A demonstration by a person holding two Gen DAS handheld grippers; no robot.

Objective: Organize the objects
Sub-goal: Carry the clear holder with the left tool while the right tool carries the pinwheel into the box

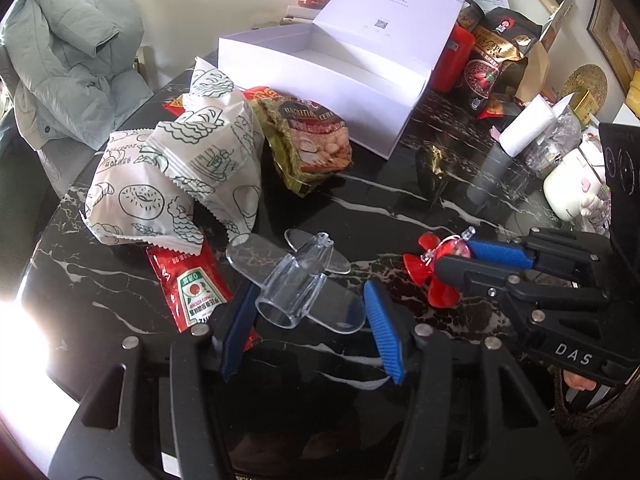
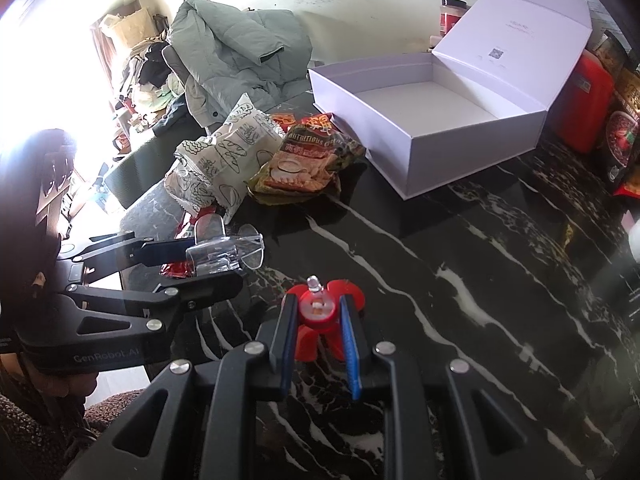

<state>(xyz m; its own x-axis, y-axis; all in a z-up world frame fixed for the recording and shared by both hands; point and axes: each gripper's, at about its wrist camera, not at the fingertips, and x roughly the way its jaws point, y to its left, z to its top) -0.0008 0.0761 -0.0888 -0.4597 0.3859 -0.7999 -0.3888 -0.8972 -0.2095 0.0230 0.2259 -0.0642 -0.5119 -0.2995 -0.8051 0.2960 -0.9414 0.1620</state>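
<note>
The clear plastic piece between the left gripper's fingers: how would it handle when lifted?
The clear plastic piece looks rigid and probably light. Its glossy tube could slip against the left gripper pads. Its flat wings should keep it from rolling on the table.

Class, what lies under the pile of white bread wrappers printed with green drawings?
A red ketchup sachet sticks out from beneath the white printed wrappers, on the black marble table. Its upper end is covered.
</note>
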